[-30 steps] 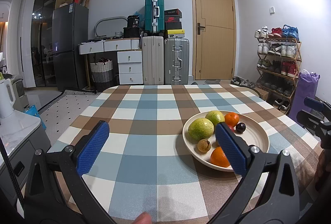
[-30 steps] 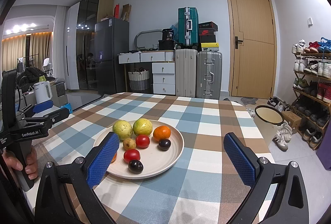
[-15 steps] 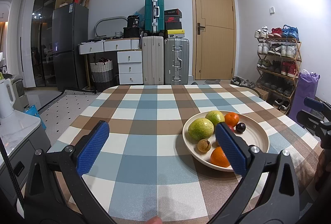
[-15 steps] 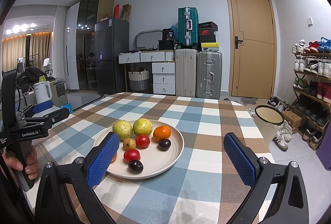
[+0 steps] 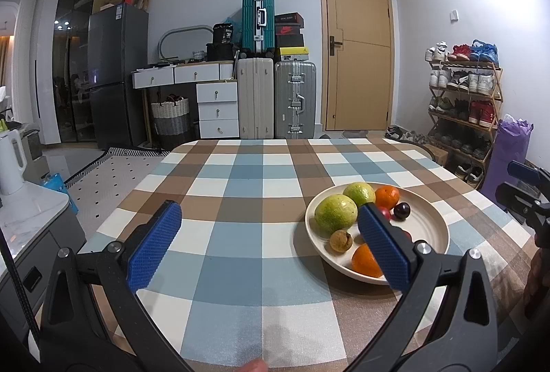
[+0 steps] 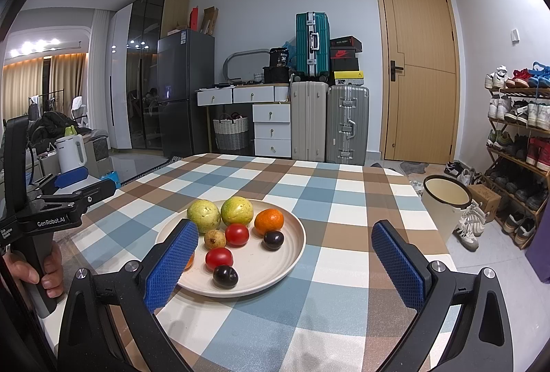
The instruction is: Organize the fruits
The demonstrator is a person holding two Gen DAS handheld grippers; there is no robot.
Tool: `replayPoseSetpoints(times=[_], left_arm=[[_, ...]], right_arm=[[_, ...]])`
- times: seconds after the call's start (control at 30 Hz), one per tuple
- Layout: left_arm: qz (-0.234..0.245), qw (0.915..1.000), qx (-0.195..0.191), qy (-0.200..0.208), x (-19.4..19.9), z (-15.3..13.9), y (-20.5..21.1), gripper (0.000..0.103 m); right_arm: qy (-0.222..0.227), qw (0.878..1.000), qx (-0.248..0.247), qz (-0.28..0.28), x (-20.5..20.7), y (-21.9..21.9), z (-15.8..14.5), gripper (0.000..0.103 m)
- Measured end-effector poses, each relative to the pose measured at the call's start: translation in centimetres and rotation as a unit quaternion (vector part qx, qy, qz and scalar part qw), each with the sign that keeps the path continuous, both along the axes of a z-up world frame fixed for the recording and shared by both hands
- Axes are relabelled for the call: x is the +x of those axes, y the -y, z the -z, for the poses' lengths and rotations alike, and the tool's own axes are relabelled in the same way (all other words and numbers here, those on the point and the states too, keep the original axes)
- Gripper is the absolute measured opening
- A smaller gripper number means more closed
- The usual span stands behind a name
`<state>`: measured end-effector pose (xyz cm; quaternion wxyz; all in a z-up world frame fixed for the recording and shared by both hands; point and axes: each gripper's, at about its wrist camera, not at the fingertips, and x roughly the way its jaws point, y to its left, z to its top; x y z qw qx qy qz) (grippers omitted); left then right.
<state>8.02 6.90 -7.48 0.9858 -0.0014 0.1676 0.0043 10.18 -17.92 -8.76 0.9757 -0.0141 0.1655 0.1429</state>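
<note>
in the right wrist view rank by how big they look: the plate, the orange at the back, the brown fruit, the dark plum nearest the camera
1. plate
2. orange
3. dark plum and brown fruit: they look about alike, and the plum sits nearer the camera, so no ranking.

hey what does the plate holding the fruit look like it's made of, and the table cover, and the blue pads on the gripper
Plate: cream, matte, with faint concentric ridges; looks like ceramic or melamine, can't tell which.
Table cover: checked in blue, brown and white with a soft sheen, probably woven cloth or coated fabric.
Pads on the right hand-held gripper: blue with a fine dimpled grid, likely rubber or soft plastic.
</note>
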Motion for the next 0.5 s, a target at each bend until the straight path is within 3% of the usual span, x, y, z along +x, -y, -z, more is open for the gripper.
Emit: replayPoseSetpoints(times=[0.5], left_arm=[[-0.001,1.0000,-0.001,0.002,0.06,0.02,0.17,0.102]], right_arm=[[0.000,1.000,0.000,0.000,0.01,0.01,0.01,0.103]])
